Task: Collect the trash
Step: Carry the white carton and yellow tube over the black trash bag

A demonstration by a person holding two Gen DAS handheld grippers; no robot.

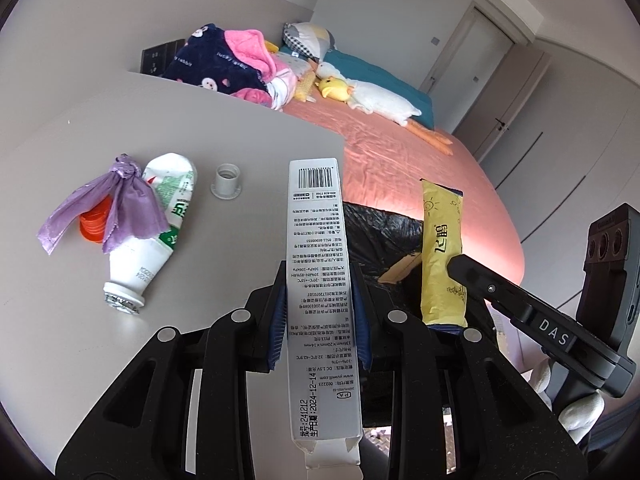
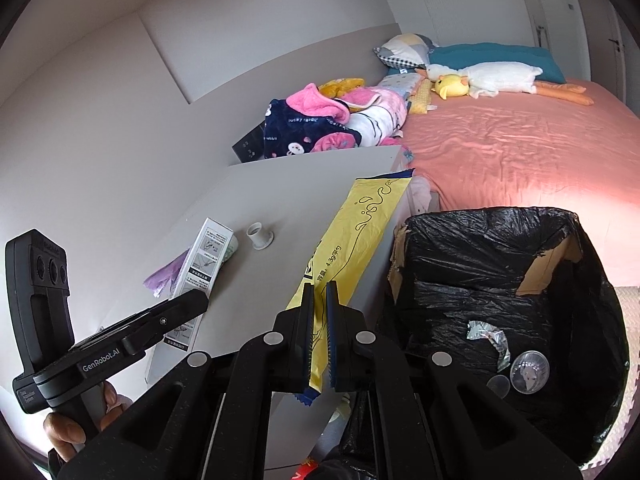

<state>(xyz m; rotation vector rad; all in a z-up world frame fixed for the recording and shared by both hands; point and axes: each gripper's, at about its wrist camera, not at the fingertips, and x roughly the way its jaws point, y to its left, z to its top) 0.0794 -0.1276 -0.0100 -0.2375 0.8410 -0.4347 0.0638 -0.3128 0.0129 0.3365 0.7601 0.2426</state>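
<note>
Your left gripper (image 1: 320, 320) pinched the long white box (image 1: 316, 288) between its pads, over the table's (image 1: 240, 128) near edge. Your right gripper (image 2: 319, 336) squeezed the yellow packet (image 2: 352, 240) near its lower end, beside the bin (image 2: 424, 240) lined in black, which stood against the table's right edge. A squashed bottle (image 1: 160, 224), a purple bag (image 1: 120, 204) and a grey cap (image 1: 227, 181) lay toward the table's left side. The limp packet could have flopped onto the bin's rim if you let go short of the opening
</note>
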